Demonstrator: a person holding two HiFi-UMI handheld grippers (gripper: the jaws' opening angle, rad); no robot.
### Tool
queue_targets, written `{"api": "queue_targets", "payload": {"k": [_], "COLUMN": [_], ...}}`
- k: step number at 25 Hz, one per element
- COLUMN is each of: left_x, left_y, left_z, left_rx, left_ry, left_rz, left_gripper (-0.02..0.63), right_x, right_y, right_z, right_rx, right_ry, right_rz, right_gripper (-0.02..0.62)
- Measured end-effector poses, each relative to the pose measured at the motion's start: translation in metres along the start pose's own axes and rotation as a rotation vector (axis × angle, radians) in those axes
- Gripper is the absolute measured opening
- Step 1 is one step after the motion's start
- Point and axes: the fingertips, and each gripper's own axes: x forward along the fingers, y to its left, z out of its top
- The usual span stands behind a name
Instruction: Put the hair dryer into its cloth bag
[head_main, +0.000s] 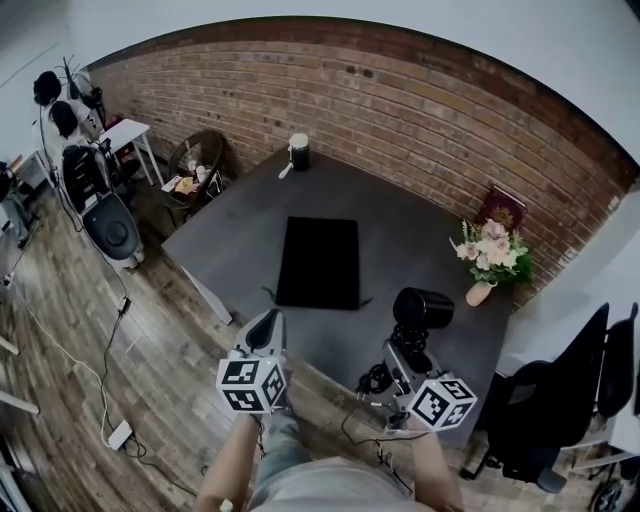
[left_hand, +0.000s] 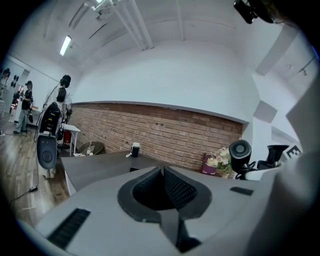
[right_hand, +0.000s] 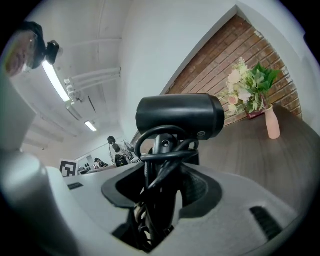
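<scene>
We grip the hair dryer (head_main: 422, 308) by its handle in the right gripper (head_main: 402, 352); the left gripper (head_main: 266, 328) is closed, empty. Next we likely must open the cloth bag (head_main: 320, 262), at 10 o'clock from the dryer

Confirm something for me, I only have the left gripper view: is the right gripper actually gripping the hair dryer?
Observer: Yes. The right gripper is clamped on the handle of the hair dryer, with the cord bundled along it.
Operator: Where is the bag?
Observer: The head view shows the black cloth bag lying flat in the middle of the table, ahead of both grippers.
Operator: Which end faces me?
Observer: Its drawstrings trail from the near edge.
</scene>
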Motion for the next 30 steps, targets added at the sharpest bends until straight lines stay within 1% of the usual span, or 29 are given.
{"api": "queue_targets", "payload": {"k": [8, 13, 17, 20, 23, 25, 30], "left_x": [0.067, 0.098, 0.120, 0.136, 0.147, 0.152, 0.160], "left_y": [0.070, 0.102, 0.119, 0.130, 0.135, 0.135, 0.131], "left_z": [0.041, 0.055, 0.065, 0.064, 0.052, 0.044, 0.038], "left_rx": [0.010, 0.025, 0.042, 0.041, 0.012, 0.008, 0.001], "left_ry": [0.017, 0.036, 0.043, 0.057, 0.091, 0.107, 0.120], "left_rz": [-0.074, -0.125, -0.167, -0.182, -0.186, -0.188, -0.175], "left_gripper": [0.020, 0.020, 0.020, 0.020, 0.020, 0.020, 0.020], "right_x": [0.082, 0.120, 0.144, 0.159, 0.167, 0.173, 0.186], "right_y": [0.020, 0.028, 0.035, 0.033, 0.027, 0.021, 0.010], "right_z": [0.019, 0.026, 0.035, 0.037, 0.033, 0.032, 0.038], "right_rx": [0.023, 0.027, 0.030, 0.037, 0.043, 0.045, 0.025], "right_ry": [-0.042, -0.072, -0.103, -0.111, -0.084, -0.069, -0.044], "right_rz": [-0.070, -0.116, -0.145, -0.160, -0.175, -0.179, -0.164], "right_gripper": [0.199, 0.199, 0.198, 0.198, 0.198, 0.198, 0.198]}}
